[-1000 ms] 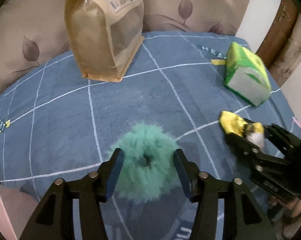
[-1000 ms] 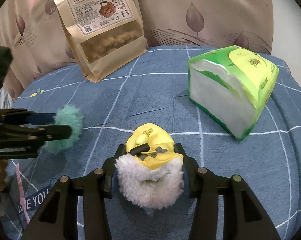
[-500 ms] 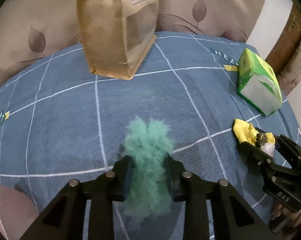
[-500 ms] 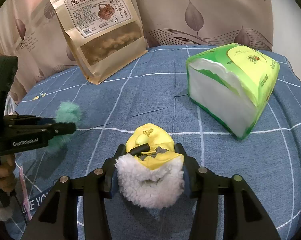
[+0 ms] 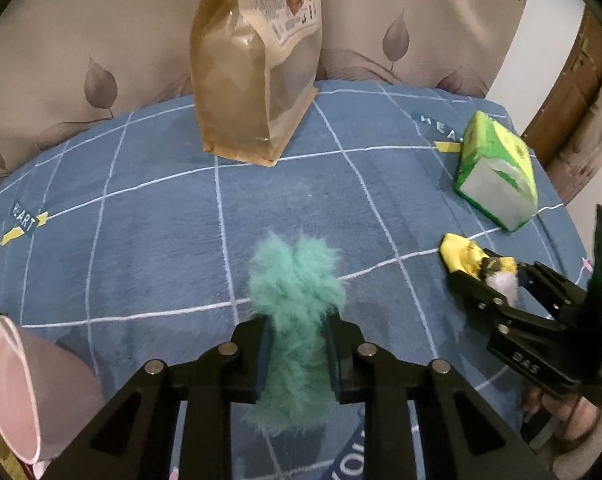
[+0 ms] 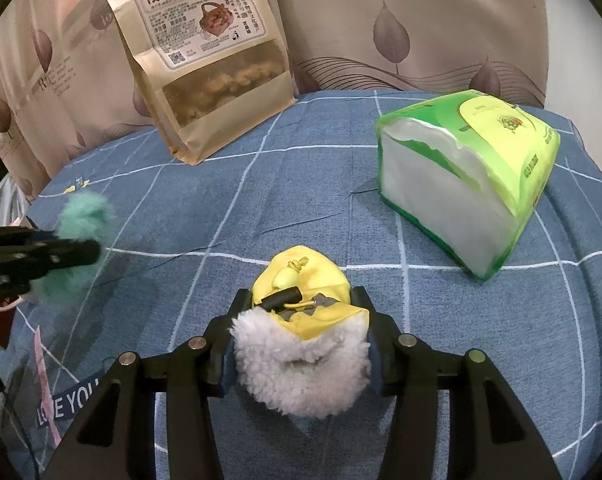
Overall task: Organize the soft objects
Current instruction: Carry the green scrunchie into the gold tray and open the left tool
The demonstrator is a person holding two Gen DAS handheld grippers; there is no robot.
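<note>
- The left gripper point(image 5: 297, 350) is closed on a teal fluffy scrunchie point(image 5: 297, 312); the fur is pressed narrow between the two black fingers and spreads out above and below them.
- The right gripper point(image 6: 299, 344) is clamped on a small yellow pouch with white fleece trim point(image 6: 301, 320); the fleece side points to the camera and the yellow end points away.
- In the left wrist view this pouch point(image 5: 467, 258) and the right gripper point(image 5: 497, 284) show at the right side, well apart from the scrunchie.
- Both things are over a blue bed cover with white grid lines point(image 6: 301, 184).
- A tall brown paper snack bag with a clear window point(image 6: 209, 60) stands at the far edge, near a leaf-pattern curtain point(image 6: 401, 28).
- A green and yellow pack of soft tissues point(image 6: 465, 176) lies on the cover at the right.
- A pink cup point(image 5: 9, 392) shows at the lower left in the left wrist view.
</note>
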